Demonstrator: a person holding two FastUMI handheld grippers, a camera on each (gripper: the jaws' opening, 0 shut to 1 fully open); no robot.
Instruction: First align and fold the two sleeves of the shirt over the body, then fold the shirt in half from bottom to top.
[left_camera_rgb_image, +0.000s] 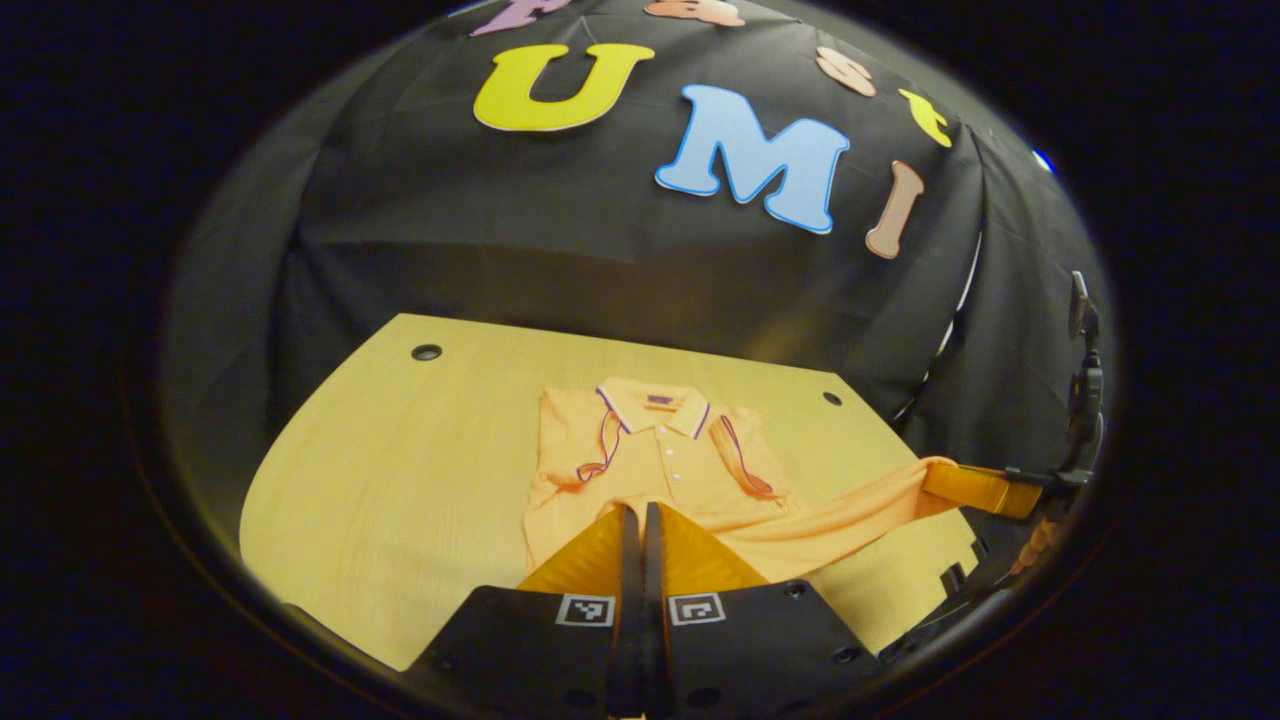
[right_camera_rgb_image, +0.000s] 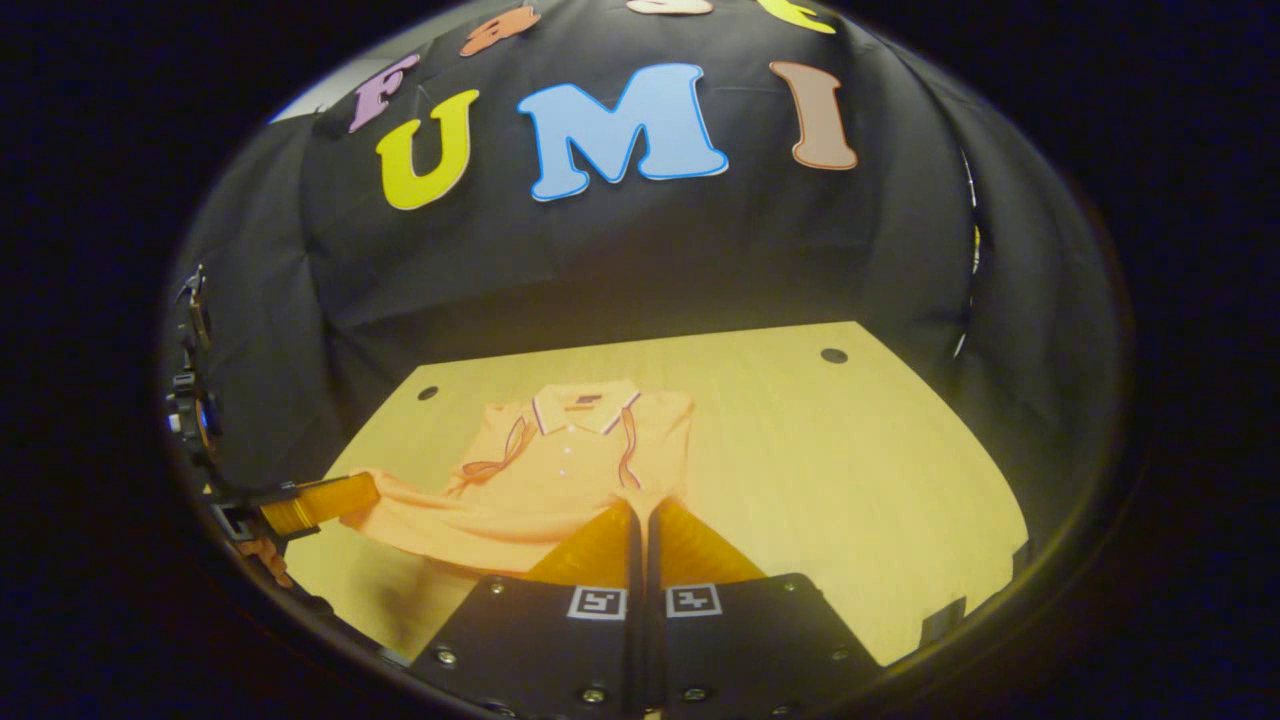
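An orange polo shirt (left_camera_rgb_image: 665, 465) lies collar-away on the wooden table (left_camera_rgb_image: 400, 480), both sleeves folded in over its chest. In the left gripper view my left gripper (left_camera_rgb_image: 636, 512) is shut on the near hem. From there the hem stretches off to the right, lifted, into the shut fingers of my right gripper (left_camera_rgb_image: 985, 490). The right gripper view has the same shirt (right_camera_rgb_image: 570, 460), with my right gripper (right_camera_rgb_image: 641, 508) shut on its hem. At the far left, the left gripper (right_camera_rgb_image: 320, 503) pinches the other corner. The hem itself is hidden between the fingers.
The table (right_camera_rgb_image: 850, 470) has bare wood to the right of the shirt and a strip to its left. Round cable holes (left_camera_rgb_image: 426, 352) (right_camera_rgb_image: 833, 355) sit near its far corners. Black booth cloth hangs close behind the far edge.
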